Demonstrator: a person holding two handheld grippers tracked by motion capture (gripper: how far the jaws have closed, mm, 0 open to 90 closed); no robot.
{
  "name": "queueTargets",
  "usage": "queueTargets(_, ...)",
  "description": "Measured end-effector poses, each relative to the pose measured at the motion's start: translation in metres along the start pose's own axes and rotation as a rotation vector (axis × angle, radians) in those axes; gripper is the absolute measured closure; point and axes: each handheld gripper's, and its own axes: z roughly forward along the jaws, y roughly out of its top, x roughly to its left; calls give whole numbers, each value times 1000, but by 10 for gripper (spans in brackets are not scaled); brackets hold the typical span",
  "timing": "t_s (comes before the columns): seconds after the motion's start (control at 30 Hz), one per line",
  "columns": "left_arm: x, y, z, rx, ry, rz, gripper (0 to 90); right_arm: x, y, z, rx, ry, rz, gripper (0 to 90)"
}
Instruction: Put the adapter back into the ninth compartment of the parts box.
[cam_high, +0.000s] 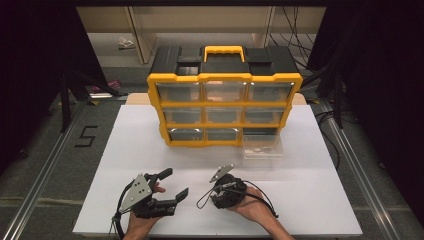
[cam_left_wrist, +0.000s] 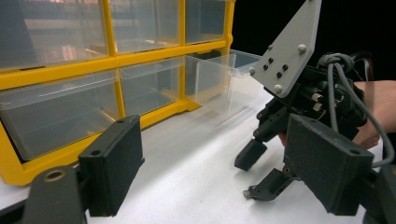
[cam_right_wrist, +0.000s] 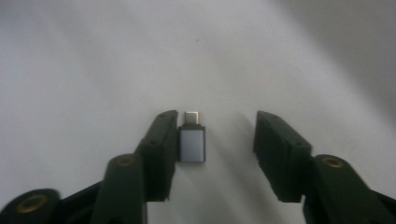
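Observation:
A small silver USB adapter (cam_right_wrist: 192, 143) lies flat on the white table (cam_high: 150, 145). My right gripper (cam_right_wrist: 217, 125) points down over it with a jaw on either side. The left jaw rests against the adapter's side, while a clear gap separates the right jaw from it, so the gripper is open. In the high view the right gripper (cam_high: 225, 194) is at the front middle of the table. My left gripper (cam_high: 176, 182) lies beside it to the left, open with nothing between its jaws. The left gripper (cam_left_wrist: 215, 140) view shows the right gripper (cam_left_wrist: 254, 177) close by, tips on the table.
A yellow and black drawer organizer (cam_high: 224, 107) with clear drawers stands at the back middle of the table. One clear drawer (cam_high: 261, 148) has been pulled out and sits on the table at its bottom right, with small items inside. Dark frames flank the table.

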Motion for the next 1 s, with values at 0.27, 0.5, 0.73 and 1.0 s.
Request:
queueTargets(0.27, 0, 0, 0, -1, 1, 1, 193, 1, 1, -3, 44, 28, -8, 693)
queueTargets(0.5, 0, 0, 0, -6, 8, 8, 197, 1, 2, -4, 51, 29, -33, 760)
queueTargets(0.73, 0, 0, 0, -8, 6, 8, 198, 2, 4, -10, 16, 12, -50, 763)
queueTargets(1.0, -1, 0, -1, -10, 1, 9, 197, 0, 6, -25, -71, -12, -55, 763)
